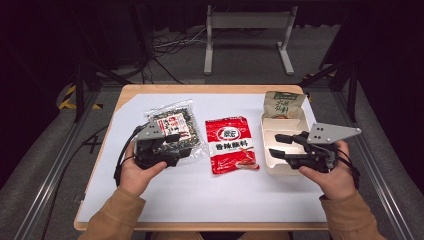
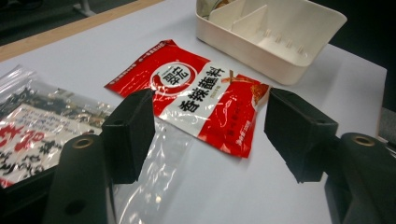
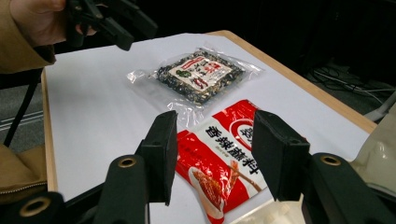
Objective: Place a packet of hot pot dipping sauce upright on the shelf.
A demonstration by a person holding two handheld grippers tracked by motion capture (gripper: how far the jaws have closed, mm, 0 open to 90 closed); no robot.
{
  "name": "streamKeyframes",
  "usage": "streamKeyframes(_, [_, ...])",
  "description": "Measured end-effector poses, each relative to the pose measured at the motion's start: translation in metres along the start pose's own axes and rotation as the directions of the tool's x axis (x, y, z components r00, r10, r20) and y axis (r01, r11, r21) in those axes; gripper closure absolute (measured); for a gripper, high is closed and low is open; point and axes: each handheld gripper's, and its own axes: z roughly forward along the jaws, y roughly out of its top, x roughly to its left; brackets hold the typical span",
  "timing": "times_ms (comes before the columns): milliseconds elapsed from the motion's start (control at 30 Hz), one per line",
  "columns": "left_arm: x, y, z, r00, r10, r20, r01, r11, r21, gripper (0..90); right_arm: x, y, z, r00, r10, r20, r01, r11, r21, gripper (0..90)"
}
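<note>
Glossy red sachet (image 1: 231, 144) lies flat between crinkly clear seed bag (image 1: 172, 125) and cream divided tray (image 1: 280, 142); left gripper (image 2: 208, 135) and right gripper (image 3: 212, 151) gape wide, empty.

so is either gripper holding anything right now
No. The left gripper and right gripper are both open, nothing between their fingers.

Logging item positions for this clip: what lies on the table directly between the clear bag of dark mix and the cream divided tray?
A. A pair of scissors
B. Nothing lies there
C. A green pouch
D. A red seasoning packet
D: in the high view the red seasoning packet lies flat on the white sheet, with the clear bag of dark mix to its left and the cream divided tray to its right.
</note>
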Motion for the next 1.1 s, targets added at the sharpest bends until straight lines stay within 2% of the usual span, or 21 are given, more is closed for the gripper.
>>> streamKeyframes(100, [0.004, 0.008, 0.015, 1.0, 0.007, 0.005, -0.007, 1.0, 0.002, 32.0, 0.001, -0.007, 0.0, 0.9998, 0.02, -0.001, -0.02, 1.0, 0.014, 50.3])
streamKeyframes(133, [0.004, 0.008, 0.015, 1.0, 0.007, 0.005, -0.007, 1.0, 0.002, 31.1, 0.001, -0.009, 0.0, 0.9997, 0.024, 0.002, -0.024, 1.0, 0.019, 50.1])
streamKeyframes(200, [0.012, 0.013, 0.031, 1.0, -0.007, 0.001, 0.007, 1.0, -0.004, 31.2, 0.004, -0.013, -0.002, 0.9995, 0.032, 0.007, -0.032, 0.999, 0.027, 50.0])
streamKeyframes(300, [0.017, 0.016, 0.04, 0.9998, -0.018, 0.002, 0.018, 0.9998, -0.007, 33.6, 0.006, -0.015, -0.004, 0.9993, 0.035, 0.012, -0.035, 0.999, 0.026, 49.7])
streamKeyframes(333, [0.02, 0.017, 0.045, 0.9999, -0.011, -0.01, 0.011, 0.9999, -0.011, 33.3, 0.007, -0.016, -0.005, 0.9992, 0.036, 0.017, -0.037, 0.999, 0.026, 49.2])
streamKeyframes(400, [0.023, 0.017, 0.051, 0.9996, -0.024, -0.013, 0.024, 0.9997, -0.011, 33.4, 0.009, -0.018, -0.008, 0.9988, 0.042, 0.025, -0.043, 0.999, 0.027, 48.9])
streamKeyframes(567, [0.035, 0.022, 0.066, 0.9993, -0.017, -0.033, 0.018, 0.9994, 0.028, 28.0, 0.012, -0.024, -0.015, 0.9981, 0.052, 0.034, -0.053, 0.998, 0.029, 48.9])
streamKeyframes(667, [0.041, 0.025, 0.074, 0.9993, -0.019, -0.033, 0.019, 0.9998, 0.003, 27.2, 0.014, -0.027, -0.019, 0.9973, 0.06, 0.042, -0.062, 0.998, 0.029, 48.9])
streamKeyframes(733, [0.044, 0.027, 0.079, 0.999, -0.027, -0.035, 0.027, 0.9994, 0.022, 27.1, 0.014, -0.028, -0.02, 0.9971, 0.062, 0.045, -0.063, 0.998, 0.027, 48.9])
streamKeyframes(867, [0.05, 0.037, 0.087, 0.9989, -0.006, -0.046, 0.008, 0.9993, 0.037, 26.3, 0.014, -0.03, -0.019, 0.9969, 0.066, 0.042, -0.067, 0.997, 0.033, 48.8])
streamKeyframes(900, [0.05, 0.039, 0.089, 0.9989, -0.016, -0.044, 0.018, 0.999, 0.041, 25.8, 0.014, -0.03, -0.018, 0.9971, 0.065, 0.041, -0.066, 0.997, 0.035, 48.9])
streamKeyframes(933, [0.052, 0.043, 0.093, 0.9984, -0.001, -0.057, 0.004, 0.9989, 0.048, 25.7, 0.014, -0.03, -0.017, 0.9971, 0.066, 0.039, -0.067, 0.997, 0.036, 48.9])
streamKeyframes(1100, [0.057, 0.05, 0.11, 0.9966, -0.014, -0.082, 0.02, 0.9973, 0.071, 24.4, 0.014, -0.032, -0.014, 0.9978, 0.061, 0.026, -0.062, 0.997, 0.047, 48.6])
